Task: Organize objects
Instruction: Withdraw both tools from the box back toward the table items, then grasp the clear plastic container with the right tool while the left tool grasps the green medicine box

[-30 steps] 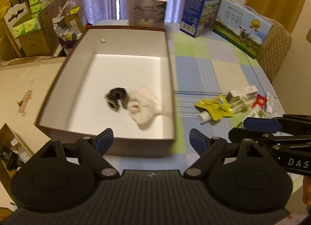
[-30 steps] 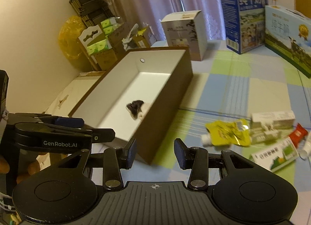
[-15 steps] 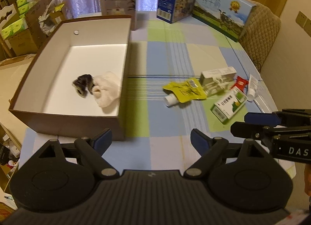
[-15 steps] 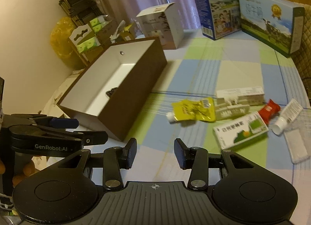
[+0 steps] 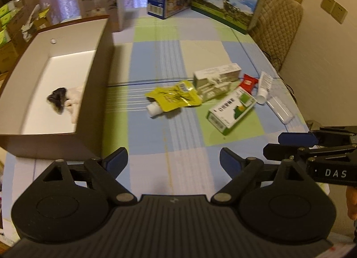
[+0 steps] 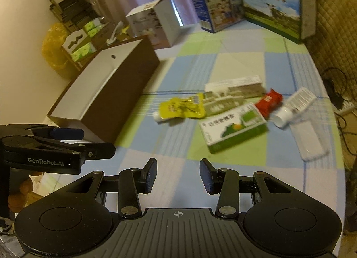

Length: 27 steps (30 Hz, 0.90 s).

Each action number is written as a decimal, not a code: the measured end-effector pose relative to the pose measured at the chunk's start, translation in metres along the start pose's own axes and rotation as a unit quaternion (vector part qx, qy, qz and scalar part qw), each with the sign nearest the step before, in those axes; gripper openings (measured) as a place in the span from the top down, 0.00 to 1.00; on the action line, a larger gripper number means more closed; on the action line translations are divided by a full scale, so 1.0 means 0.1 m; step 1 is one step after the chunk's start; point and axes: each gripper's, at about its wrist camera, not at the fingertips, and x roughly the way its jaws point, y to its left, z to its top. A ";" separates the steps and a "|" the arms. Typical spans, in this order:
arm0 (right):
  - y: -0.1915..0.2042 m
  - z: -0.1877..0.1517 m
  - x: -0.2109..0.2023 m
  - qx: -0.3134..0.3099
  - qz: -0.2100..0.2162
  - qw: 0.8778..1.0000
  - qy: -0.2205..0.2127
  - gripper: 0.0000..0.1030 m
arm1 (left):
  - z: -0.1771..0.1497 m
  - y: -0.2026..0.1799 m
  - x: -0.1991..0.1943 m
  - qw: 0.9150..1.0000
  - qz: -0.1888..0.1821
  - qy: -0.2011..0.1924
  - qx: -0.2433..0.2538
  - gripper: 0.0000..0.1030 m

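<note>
Mid-sort at the checked worktop (image 5: 156, 61): both my claws hang empty over its near edge, left claw (image 5: 171, 159) spread wide, right claw (image 6: 178, 175) at a narrower gap, nothing between the fingers of either. The brown box (image 5: 93, 75) w/ white lining sits on my left, a dark-and-white cloth bundle (image 5: 63, 101) already inside. Remaining clutter lies loose ahead and to the right, well apart from the fingertips: yellow pouch (image 5: 174, 98), pale carton (image 5: 215, 79) just behind it, green-and-white carton (image 5: 232, 110), red sachet (image 5: 247, 82), white tube (image 5: 264, 87), clear case (image 5: 279, 109). I judge this the reach for the next pick, prob. the pouch, nearest the box; it's flat, so a low approach and a pinch at an edge.
</note>
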 end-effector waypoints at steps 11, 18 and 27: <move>-0.69 -0.10 -0.15 0.026 -0.061 0.998 -0.002 0.61 | 0.05 -0.39 0.30 0.999 -0.031 -0.006 0.041 0.15; -1.07 -0.08 -0.21 0.038 -0.095 0.994 -0.021 0.61 | 0.14 -0.57 0.52 0.998 -0.040 -0.011 0.052 0.15; -1.47 0.06 -0.03 0.027 -0.120 0.992 -0.041 0.61 | 0.26 -0.77 0.85 0.996 -0.050 -0.013 0.069 0.15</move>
